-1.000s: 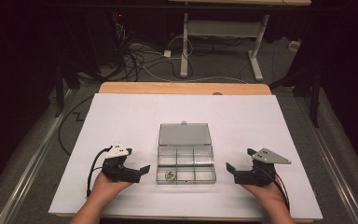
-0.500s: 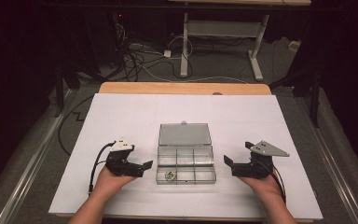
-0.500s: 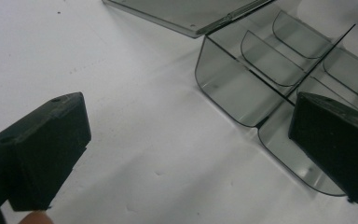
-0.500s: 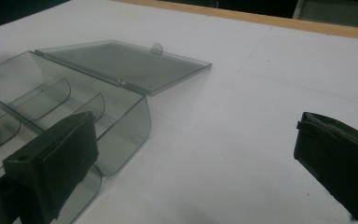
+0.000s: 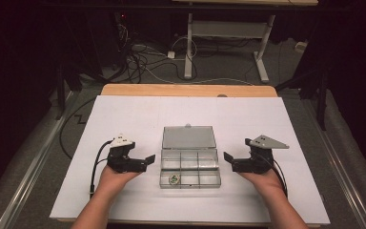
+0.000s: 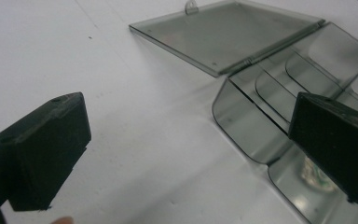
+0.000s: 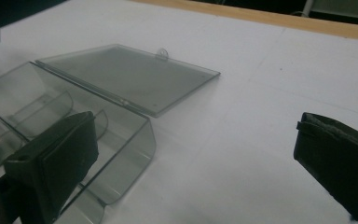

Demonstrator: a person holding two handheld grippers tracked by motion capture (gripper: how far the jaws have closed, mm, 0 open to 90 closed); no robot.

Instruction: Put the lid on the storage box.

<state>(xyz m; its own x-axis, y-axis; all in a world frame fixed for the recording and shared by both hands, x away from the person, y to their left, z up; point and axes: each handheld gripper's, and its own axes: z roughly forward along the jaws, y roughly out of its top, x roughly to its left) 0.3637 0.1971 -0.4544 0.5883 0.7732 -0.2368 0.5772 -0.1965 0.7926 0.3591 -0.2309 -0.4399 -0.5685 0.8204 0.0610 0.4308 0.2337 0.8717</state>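
Note:
A clear plastic compartment box lies open at the table's near middle, its lid flat behind it. Small items rest in its front left compartment. My left gripper is open just left of the box, jaws pointing at it. My right gripper is open just right of the box. The left gripper view has the box and lid between wide jaws, with the small items by the right jaw. The right gripper view has the box at the left and its lid ahead.
A white sheet covers the table; a wooden strip runs along its far edge. Cables and metal desk legs lie on the floor beyond. Dark floor drops off on both sides of the table.
Both grippers have moved inward toward the box, the left one rightward and the right one leftward. The box has not moved.

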